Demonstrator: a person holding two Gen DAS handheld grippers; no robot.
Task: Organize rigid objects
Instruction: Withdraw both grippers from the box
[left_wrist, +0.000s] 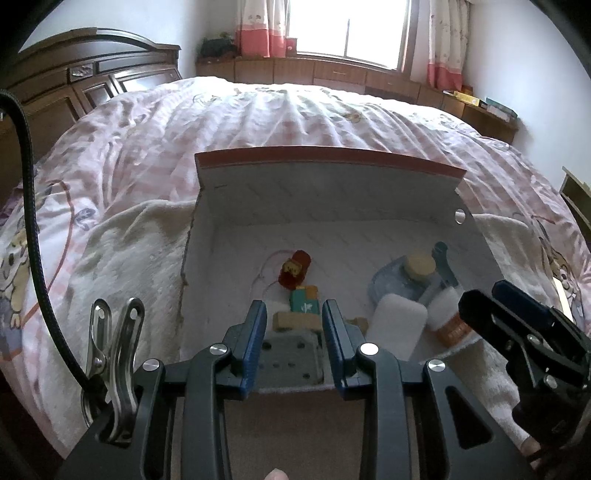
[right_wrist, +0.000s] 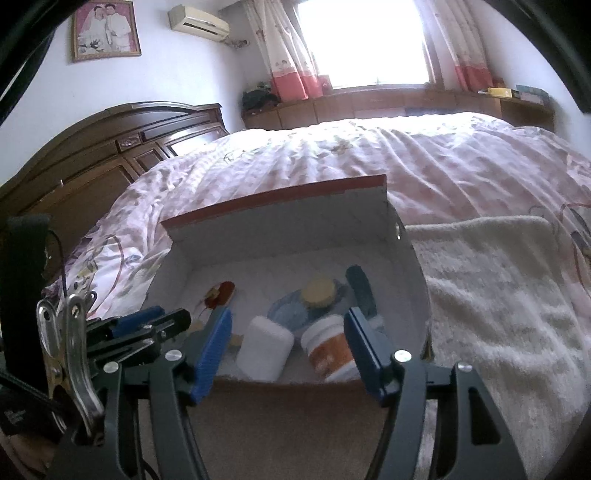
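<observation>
An open white cardboard box (left_wrist: 328, 162) (right_wrist: 273, 197) lies on the bed. Inside lie a red toy (left_wrist: 293, 269), a teal packet (left_wrist: 304, 301), wooden blocks (left_wrist: 291, 321), a grey perforated block (left_wrist: 290, 354), a white case (left_wrist: 397, 328) (right_wrist: 264, 349), an orange-labelled bottle (left_wrist: 448, 321) (right_wrist: 328, 347) and a blue plate (left_wrist: 388, 280) bearing a yellow round piece (left_wrist: 419, 266). My left gripper (left_wrist: 294, 314) hovers over the box's near edge, slightly open, with the grey block below it. My right gripper (right_wrist: 288, 314) stands wide open over the case and bottle, touching neither.
A cream fleece blanket (right_wrist: 498, 295) lies under and right of the box on the pink quilt (left_wrist: 295, 110). A dark wooden headboard (left_wrist: 74, 85) stands at the left. A blue-grey tool (left_wrist: 441, 262) lies along the box's right wall.
</observation>
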